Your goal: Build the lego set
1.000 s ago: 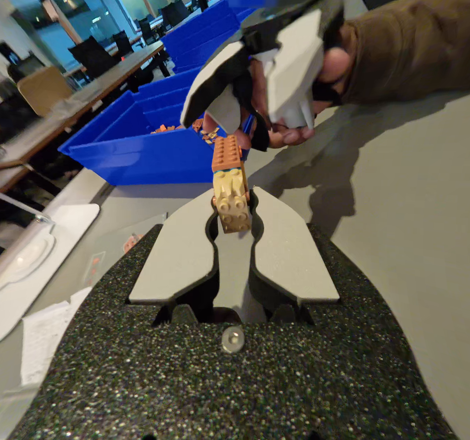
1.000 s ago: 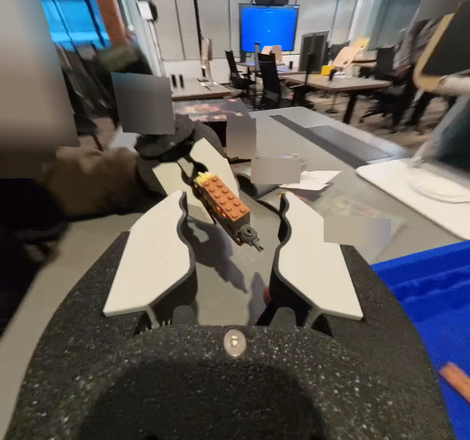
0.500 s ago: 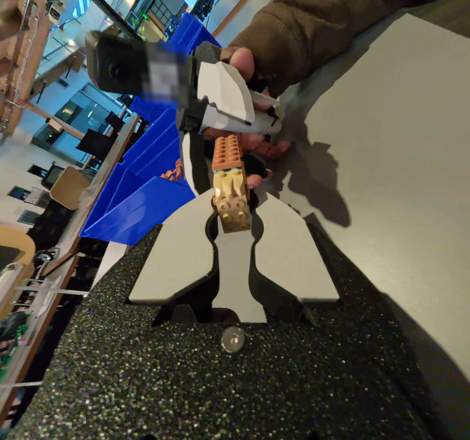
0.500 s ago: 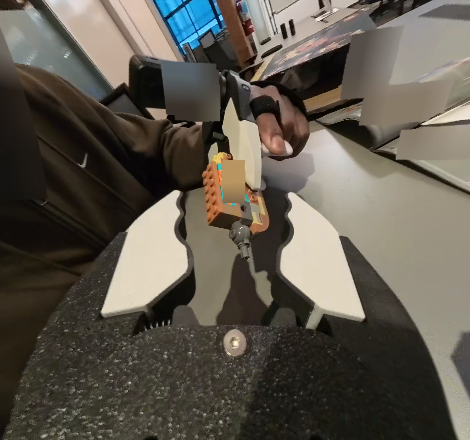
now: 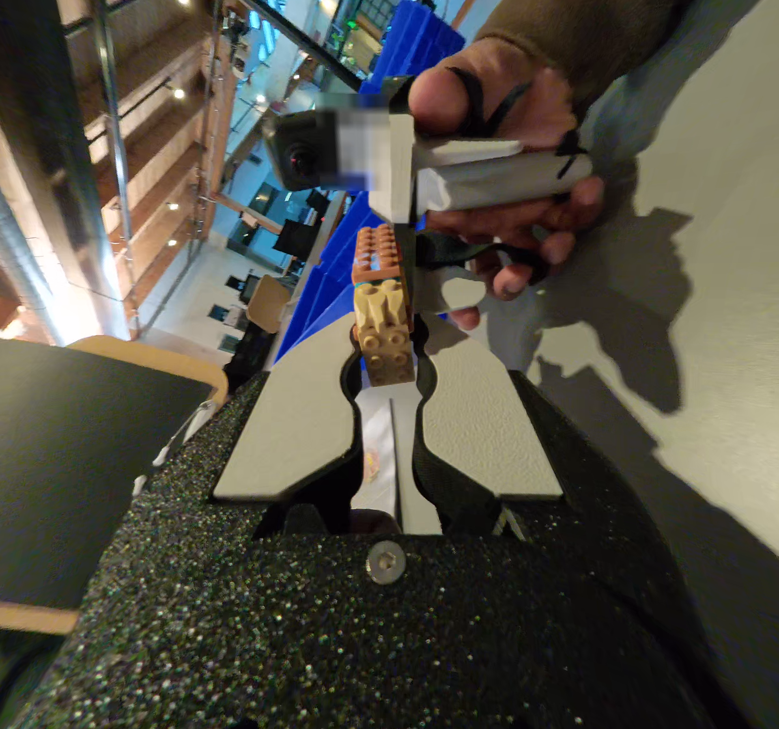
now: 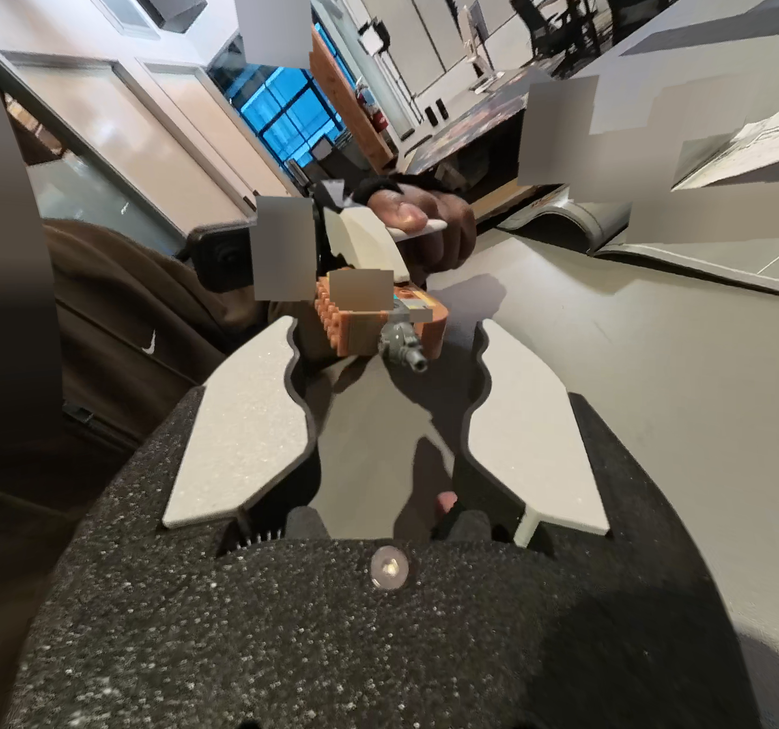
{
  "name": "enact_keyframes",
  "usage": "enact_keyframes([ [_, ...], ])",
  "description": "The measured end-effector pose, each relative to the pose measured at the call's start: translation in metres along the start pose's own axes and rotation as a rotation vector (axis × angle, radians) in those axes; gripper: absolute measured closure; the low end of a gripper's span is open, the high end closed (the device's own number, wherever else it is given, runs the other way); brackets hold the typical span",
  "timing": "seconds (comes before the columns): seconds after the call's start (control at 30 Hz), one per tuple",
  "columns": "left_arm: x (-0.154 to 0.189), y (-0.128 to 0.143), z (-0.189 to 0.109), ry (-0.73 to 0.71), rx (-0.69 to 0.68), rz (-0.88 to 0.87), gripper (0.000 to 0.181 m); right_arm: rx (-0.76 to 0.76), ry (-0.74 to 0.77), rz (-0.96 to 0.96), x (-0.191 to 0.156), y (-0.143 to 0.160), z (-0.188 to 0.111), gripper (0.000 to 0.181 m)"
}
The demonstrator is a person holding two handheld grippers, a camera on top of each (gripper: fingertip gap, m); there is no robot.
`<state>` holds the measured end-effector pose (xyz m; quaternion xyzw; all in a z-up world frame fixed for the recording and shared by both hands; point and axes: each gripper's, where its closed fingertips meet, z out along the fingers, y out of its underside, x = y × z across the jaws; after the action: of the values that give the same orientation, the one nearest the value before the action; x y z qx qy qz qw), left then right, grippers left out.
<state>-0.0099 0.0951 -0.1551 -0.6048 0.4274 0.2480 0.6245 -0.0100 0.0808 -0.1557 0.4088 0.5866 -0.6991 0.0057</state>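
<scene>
My left gripper point(image 5: 387, 342) is shut on a lego assembly point(image 5: 381, 320) of tan bricks with an orange-brown studded brick at its far end. It holds the assembly in the air above the grey table point(image 5: 695, 371). In the right wrist view the same assembly point(image 6: 354, 329) shows its orange-brown side and a grey pin point(image 6: 404, 346). It sits between the tips of my right gripper point(image 6: 385, 337), which is open with a gap on each side. The right gripper's fingers point(image 5: 399, 169) stand beside the far end of the assembly. The left gripper's fingers point(image 6: 371, 240) show behind it.
Blue bins point(image 5: 337, 253) stand behind the assembly at the table's far side. An open booklet point(image 6: 632, 236) lies on the table to the right. A person's brown sleeve point(image 6: 126, 329) fills the left. Hands point(image 5: 506, 219) hold both grippers close together. Less than 4 cm separates the two grippers' tips.
Both grippers have rolled, so the views are tilted. The right gripper has moved in around the far end of the assembly. The left gripper has kept its hold.
</scene>
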Motion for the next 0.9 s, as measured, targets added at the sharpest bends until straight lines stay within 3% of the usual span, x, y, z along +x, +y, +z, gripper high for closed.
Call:
enact_keyframes([
  [0.3,-0.025,0.005,0.005,-0.238,-0.081,0.048,0.159,0.296,-0.03,0.145,0.001,-0.03,0.004,0.105],
  [0.9,-0.028,0.006,0.011,-0.296,-0.091,0.023,0.159,0.346,-0.039,0.164,0.001,-0.031,0.009,0.125],
])
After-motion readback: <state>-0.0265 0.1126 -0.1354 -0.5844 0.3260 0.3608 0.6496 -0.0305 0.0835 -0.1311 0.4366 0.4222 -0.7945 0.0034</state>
